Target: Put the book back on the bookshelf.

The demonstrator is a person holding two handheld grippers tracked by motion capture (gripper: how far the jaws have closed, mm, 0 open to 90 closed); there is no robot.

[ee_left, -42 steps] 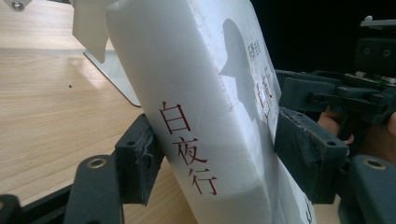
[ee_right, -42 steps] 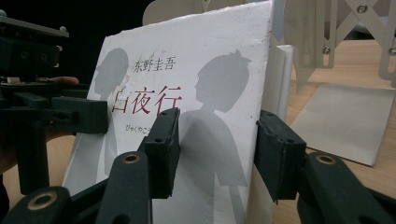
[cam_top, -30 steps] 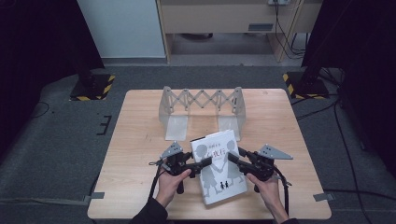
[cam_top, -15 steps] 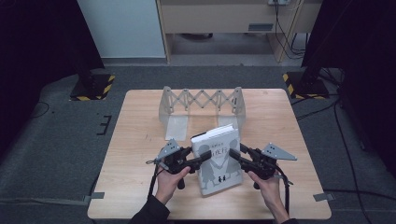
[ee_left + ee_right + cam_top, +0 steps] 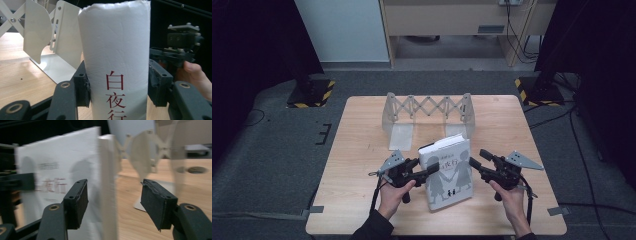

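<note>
A white book (image 5: 447, 172) with red title characters and grey figures on its cover stands tilted near the table's front middle. My left gripper (image 5: 430, 169) is shut on its spine; its jaws have just been closing on it. In the left gripper view the spine (image 5: 117, 57) fills the gap of my left gripper (image 5: 120, 85), with both pads against it. My right gripper (image 5: 475, 162) hovers at the book's right edge; its jaws have just been opening. In the blurred right gripper view the book's page edge (image 5: 107, 182) lies between the spread pads of my right gripper (image 5: 113, 200), untouched.
A white expandable metal book rack (image 5: 427, 112) stands behind the book at the table's far middle, also seen as the rack (image 5: 62, 37) and the rack (image 5: 150, 152). Bare wooden table (image 5: 362, 145) lies to the left and right. Dark floor surrounds the table.
The book has tipped up from lying flat to standing tilted. The left jaws closed on its spine. The right jaws opened off the book and that hand shifted right.
</note>
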